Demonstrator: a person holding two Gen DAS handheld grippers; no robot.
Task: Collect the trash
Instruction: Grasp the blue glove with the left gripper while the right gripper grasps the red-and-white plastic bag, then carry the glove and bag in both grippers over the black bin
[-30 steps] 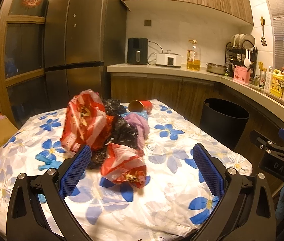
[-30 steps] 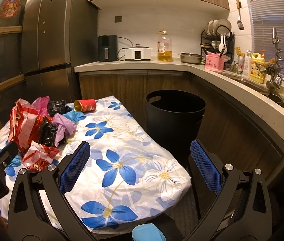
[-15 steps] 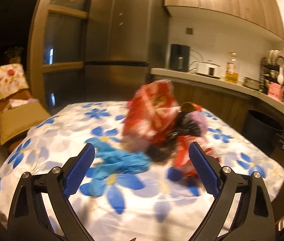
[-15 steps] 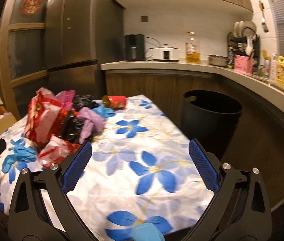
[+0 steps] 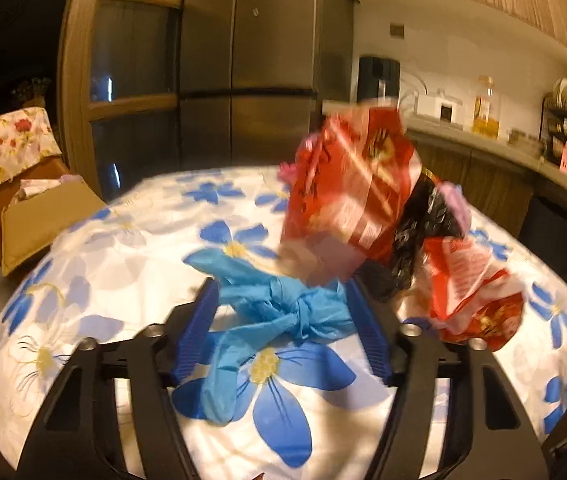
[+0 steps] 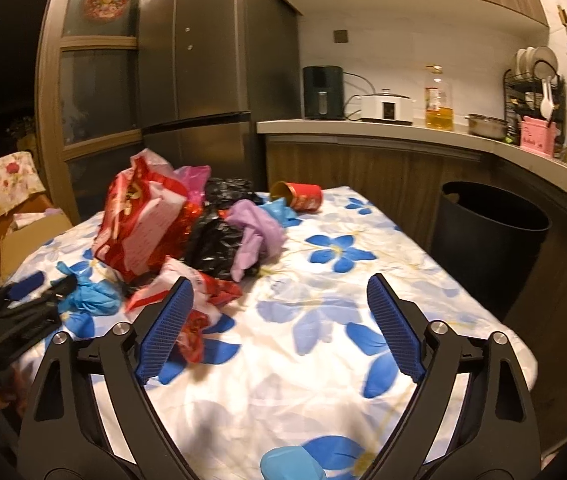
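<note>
The left tool (image 5: pixel 283 312) has its blue pads on either side of a knotted blue glove (image 5: pixel 279 312) lying on the flowered tablecloth (image 5: pixel 123 248) near the table's left edge; the pads are closing in on it, but whether they already pinch it I cannot tell. Just behind the glove stands a tall red snack bag (image 5: pixel 351 192), with a crumpled black bag (image 5: pixel 419 228) and a smaller red wrapper (image 5: pixel 471 292) beside it. The right tool (image 6: pixel 279 316) hangs released over the table's near edge, gripping nothing. From its view the trash heap sits toward the table's left side, with a purple bag (image 6: pixel 257 232) against the black one and a red cup (image 6: pixel 297 195) tipped over at the far edge. A black bin (image 6: pixel 487 236) stands on the floor off the table's right edge; its inside is too dark to make out.
</note>
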